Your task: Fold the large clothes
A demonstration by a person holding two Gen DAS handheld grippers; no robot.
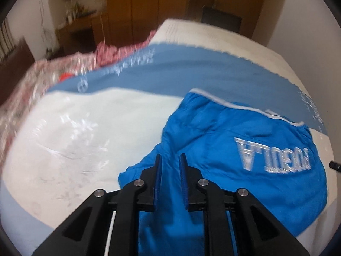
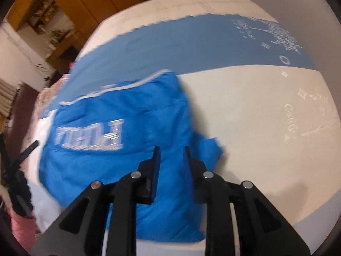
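Lying crumpled on a bed (image 1: 70, 128), one blue garment (image 1: 245, 145) with white lettering and white piping sits on a cover banded in white and blue. Left to right in the left wrist view: a pink patterned heap (image 1: 38, 79) at the bed's far left edge, a red patch (image 1: 65, 77) among it, then the garment at right. The left gripper (image 1: 170, 160) hovers over the garment's near fold, its two blue pads parted, nothing between them. A dark tip at the far right edge is probably the other tool.

The right wrist view alone shows shelving (image 2: 45, 10) at upper left and script stitched on the cover's right side; the heap is barely seen there. The right gripper (image 2: 171, 151) hangs over the garment (image 2: 110, 170) with jaws apart, holding nothing. Both views are motion-blurred.
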